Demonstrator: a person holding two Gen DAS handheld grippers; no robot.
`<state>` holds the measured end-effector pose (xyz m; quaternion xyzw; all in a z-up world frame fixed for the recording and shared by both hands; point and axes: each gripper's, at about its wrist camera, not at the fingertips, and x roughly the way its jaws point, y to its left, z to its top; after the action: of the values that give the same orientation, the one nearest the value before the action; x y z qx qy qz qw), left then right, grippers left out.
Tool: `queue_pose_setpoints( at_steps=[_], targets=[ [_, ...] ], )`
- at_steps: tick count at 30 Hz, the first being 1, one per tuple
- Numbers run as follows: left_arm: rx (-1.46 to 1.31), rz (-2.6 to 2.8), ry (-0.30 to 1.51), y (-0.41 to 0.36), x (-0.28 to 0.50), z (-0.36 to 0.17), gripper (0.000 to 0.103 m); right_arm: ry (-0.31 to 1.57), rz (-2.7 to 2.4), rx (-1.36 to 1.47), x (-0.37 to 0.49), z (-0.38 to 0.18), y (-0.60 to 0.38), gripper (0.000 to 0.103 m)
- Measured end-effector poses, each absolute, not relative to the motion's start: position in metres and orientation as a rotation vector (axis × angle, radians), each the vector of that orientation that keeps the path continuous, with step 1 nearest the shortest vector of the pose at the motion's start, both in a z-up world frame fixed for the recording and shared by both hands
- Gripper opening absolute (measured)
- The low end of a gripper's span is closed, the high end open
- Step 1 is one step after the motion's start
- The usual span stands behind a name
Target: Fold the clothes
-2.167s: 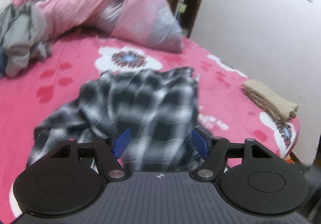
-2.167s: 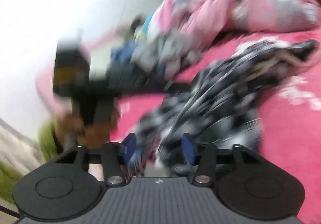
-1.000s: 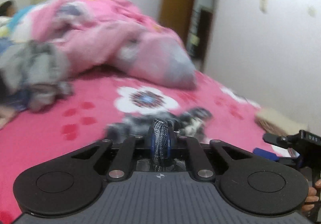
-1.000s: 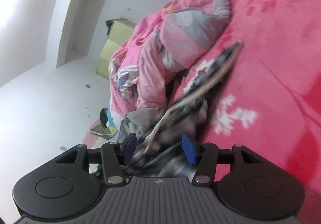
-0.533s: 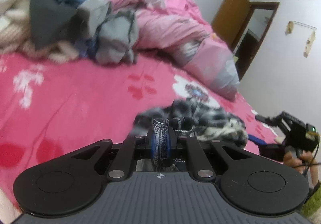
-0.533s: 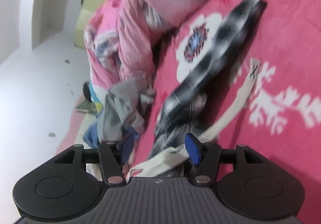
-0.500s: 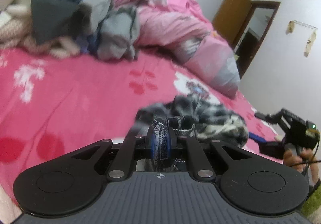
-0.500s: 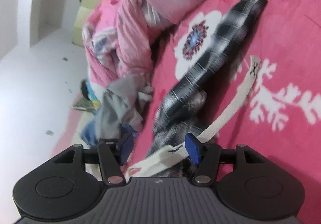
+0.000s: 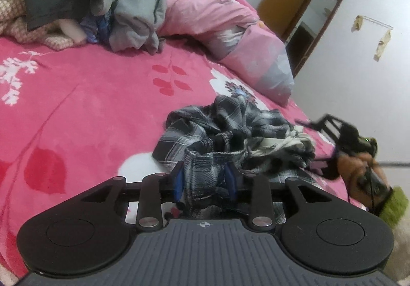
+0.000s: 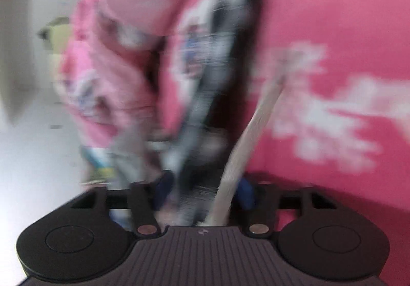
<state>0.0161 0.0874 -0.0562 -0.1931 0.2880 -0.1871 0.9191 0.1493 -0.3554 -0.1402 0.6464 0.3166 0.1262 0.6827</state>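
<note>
A black-and-white plaid garment (image 9: 230, 127) lies crumpled on the pink floral bedsheet (image 9: 89, 96). My left gripper (image 9: 205, 182) sits low at its near edge. Its jaws are opening, and a fold of the plaid hangs slack between the blue pads. The right wrist view is badly blurred. There my right gripper (image 10: 205, 189) still stands wide and its jaws are closing, with the plaid garment (image 10: 217, 55) and its white drawstring (image 10: 256, 119) running between the pads. The other gripper (image 9: 340, 142), blurred and held by a hand (image 9: 353, 168), is at the garment's right side.
A heap of grey, dark and blue clothes (image 9: 102, 3) lies at the back left of the bed. A rumpled pink duvet (image 9: 217, 16) lies behind the garment. A brown door (image 9: 289, 3) stands in the white wall beyond. The bed's edge is at the right.
My left jaws, tightly pinched on the plaid before, have spread and the fold has loosened. The right wrist view has rolled, moved along the garment and gone blurred.
</note>
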Motion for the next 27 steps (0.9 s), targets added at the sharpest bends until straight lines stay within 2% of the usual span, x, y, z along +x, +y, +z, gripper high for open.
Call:
queue_pose_setpoints(
  at_steps=[2, 8, 11, 14, 16, 19, 20, 21, 23, 27],
  targets=[
    [-0.395, -0.372, 0.594, 0.085, 0.015, -0.056, 0.032, 0.628, 0.385, 1.434, 0.148, -0.120, -0.350, 0.005],
    [-0.399, -0.359, 0.597, 0.083, 0.015, -0.054, 0.032, 0.377, 0.649, 1.218, 0.054, -0.043, -0.353, 0.003],
    [-0.401, -0.359, 0.604, 0.084, 0.015, -0.053, 0.032, 0.348, 0.636, 1.138, -0.003, -0.042, -0.363, 0.003],
    [-0.397, -0.353, 0.601, 0.085, 0.014, -0.051, 0.032, 0.479, 0.478, 1.132, -0.026, -0.072, -0.370, 0.003],
    [-0.392, -0.351, 0.598, 0.084, 0.013, -0.049, 0.032, 0.649, 0.310, 1.147, -0.027, -0.102, -0.378, 0.003],
    [-0.375, -0.349, 0.592, 0.082, 0.011, -0.045, 0.032, 0.868, 0.021, 1.010, -0.026, -0.121, -0.386, 0.007],
    [-0.371, -0.348, 0.590, 0.081, 0.010, -0.045, 0.032, 0.863, 0.016, 0.989, -0.029, -0.116, -0.387, 0.013],
    [-0.369, -0.347, 0.588, 0.080, 0.010, -0.044, 0.032, 0.847, 0.018, 0.971, -0.030, -0.108, -0.389, 0.034],
    [-0.360, -0.342, 0.584, 0.078, 0.009, -0.044, 0.032, 0.780, -0.035, 0.852, -0.030, -0.080, -0.387, 0.059],
    [-0.342, -0.332, 0.576, 0.076, 0.008, -0.044, 0.032, 0.665, -0.144, 0.578, -0.027, -0.036, -0.369, 0.059]
  ],
)
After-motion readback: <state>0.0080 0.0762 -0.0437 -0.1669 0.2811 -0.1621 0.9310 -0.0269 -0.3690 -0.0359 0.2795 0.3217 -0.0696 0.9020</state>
